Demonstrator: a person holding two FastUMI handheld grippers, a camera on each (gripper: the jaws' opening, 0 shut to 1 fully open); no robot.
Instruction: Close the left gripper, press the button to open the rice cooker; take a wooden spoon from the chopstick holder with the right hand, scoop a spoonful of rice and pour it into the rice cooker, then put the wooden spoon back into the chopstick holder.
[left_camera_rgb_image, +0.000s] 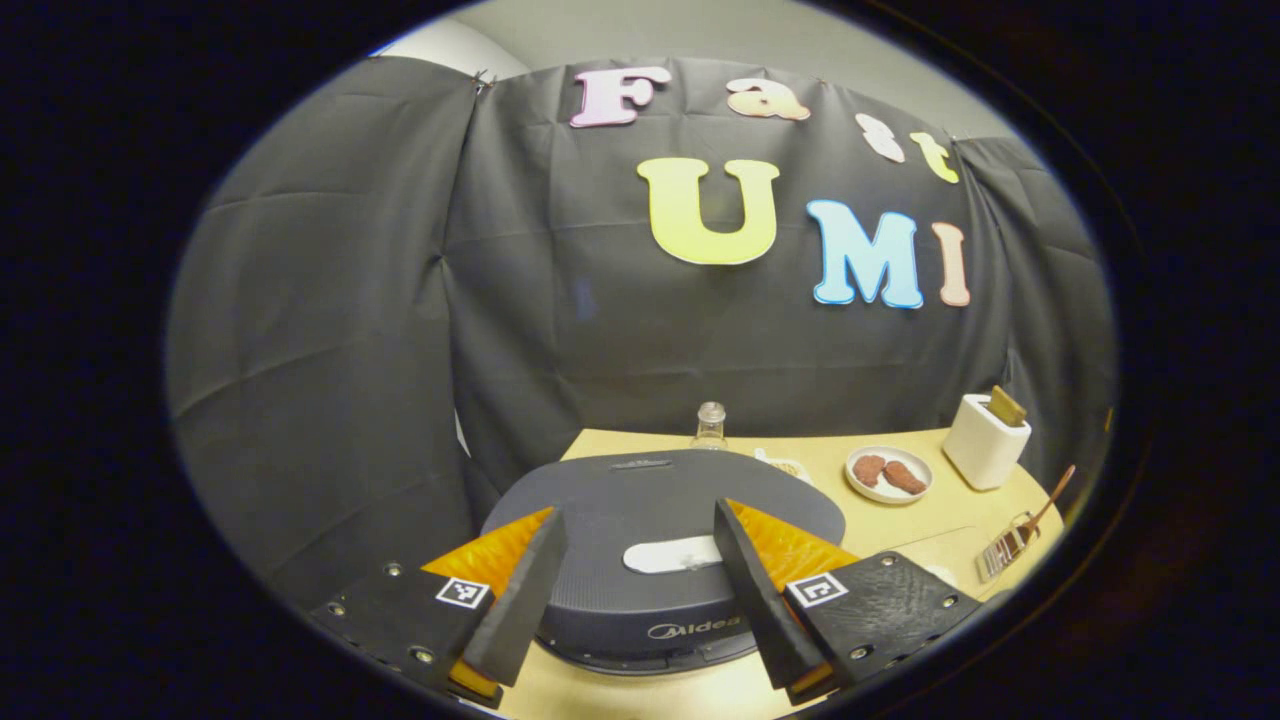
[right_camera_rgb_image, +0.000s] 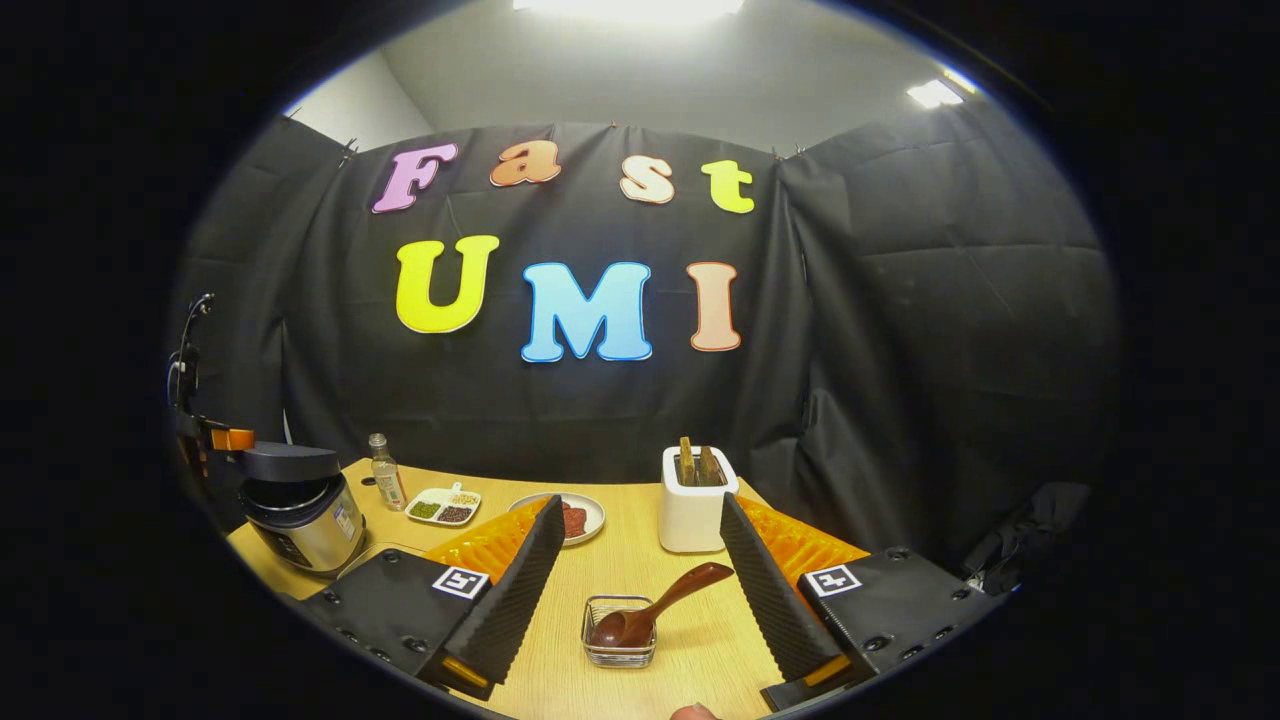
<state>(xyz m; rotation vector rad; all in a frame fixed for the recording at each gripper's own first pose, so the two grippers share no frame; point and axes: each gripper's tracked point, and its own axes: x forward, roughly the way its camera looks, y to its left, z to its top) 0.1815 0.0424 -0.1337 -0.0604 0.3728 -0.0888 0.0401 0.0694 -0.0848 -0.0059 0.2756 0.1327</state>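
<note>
Ahead of the tool (right_camera_rgb_image: 635, 585), a dark brown spoon (right_camera_rgb_image: 655, 605) lies in a clear dish (right_camera_rgb_image: 619, 645) on the pale wooden desk (right_camera_rgb_image: 640, 560), beside a white holder (right_camera_rgb_image: 692, 510).

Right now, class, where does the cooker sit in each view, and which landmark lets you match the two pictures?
Left gripper view: the cooker is bottom centre, close up.
Right gripper view: the cooker is far left on the table, left of the bottle.
Shared landmark: the white holder, far right in the left gripper view, centre in the right gripper view.
</note>
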